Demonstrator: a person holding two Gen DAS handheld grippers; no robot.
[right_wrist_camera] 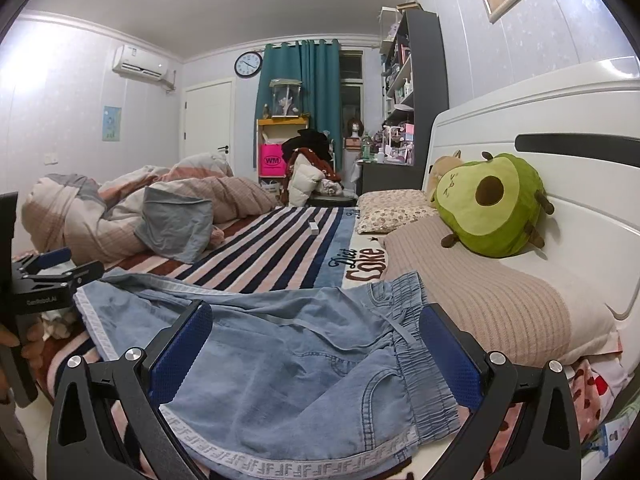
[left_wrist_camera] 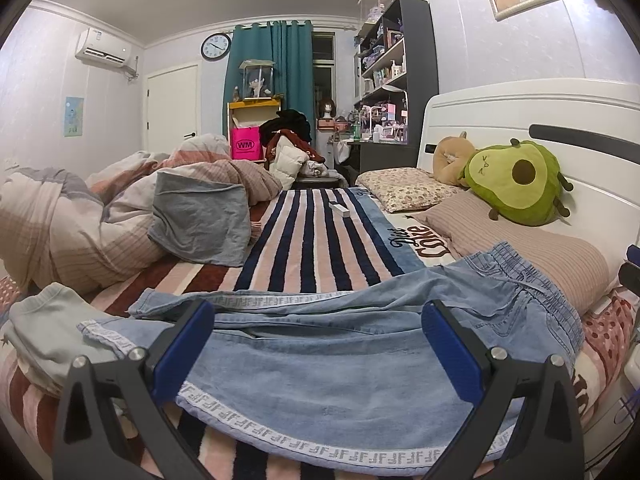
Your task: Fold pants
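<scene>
Light blue denim pants [left_wrist_camera: 332,368] with white lettered side trim lie across the near edge of the striped bed. Their elastic waistband [right_wrist_camera: 424,364] points right toward the pillows, the legs run left. My left gripper [left_wrist_camera: 318,344] is open, its blue pads [left_wrist_camera: 184,344] spread wide just above the leg part. My right gripper [right_wrist_camera: 316,344] is open over the waist and pocket area. The left gripper also shows at the left edge of the right wrist view [right_wrist_camera: 44,276], held by a hand.
A striped blanket [left_wrist_camera: 312,240] covers the bed. A bunched duvet [left_wrist_camera: 100,208] and grey cloth [left_wrist_camera: 200,220] lie at the left. Pillows [right_wrist_camera: 492,300], an avocado plush [left_wrist_camera: 516,184] and the white headboard [right_wrist_camera: 580,128] are at the right. A small white object [left_wrist_camera: 339,209] lies mid-bed.
</scene>
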